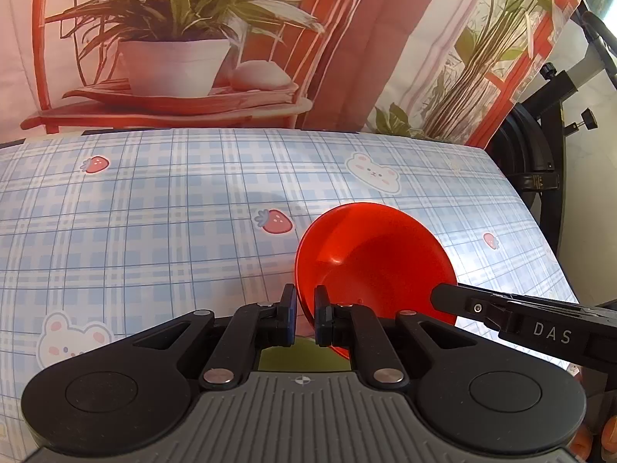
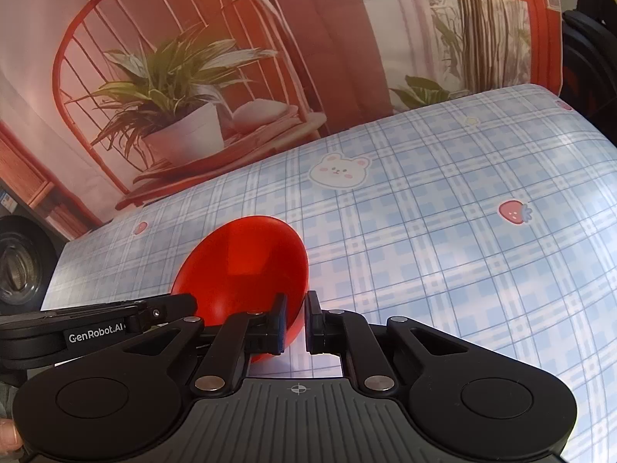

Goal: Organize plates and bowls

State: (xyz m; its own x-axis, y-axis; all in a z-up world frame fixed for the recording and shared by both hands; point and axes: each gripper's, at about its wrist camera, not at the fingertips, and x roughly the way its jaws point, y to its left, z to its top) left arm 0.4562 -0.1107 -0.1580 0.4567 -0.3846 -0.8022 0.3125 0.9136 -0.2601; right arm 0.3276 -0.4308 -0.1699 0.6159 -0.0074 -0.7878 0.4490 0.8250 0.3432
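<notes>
On my left, the left gripper (image 1: 304,316) has its jaws closed on the left rim of the red bowl (image 1: 374,266), one pad inside the wall and one outside. The bowl sits tilted over the checked tablecloth (image 1: 154,231), toward the table's right edge and nearer its front than its back. Under the left gripper I see a patch of green (image 1: 304,359), too hidden to name. On my right, the right gripper (image 2: 295,324) is clamped on the opposite rim, its left pad inside the bowl (image 2: 246,266); I think the outer pad touches the wall, though the glare makes that hard to confirm. Each gripper's arm shows in the other's view. Behind the table's far edge hangs a printed backdrop (image 1: 173,38) of a potted plant.
</notes>
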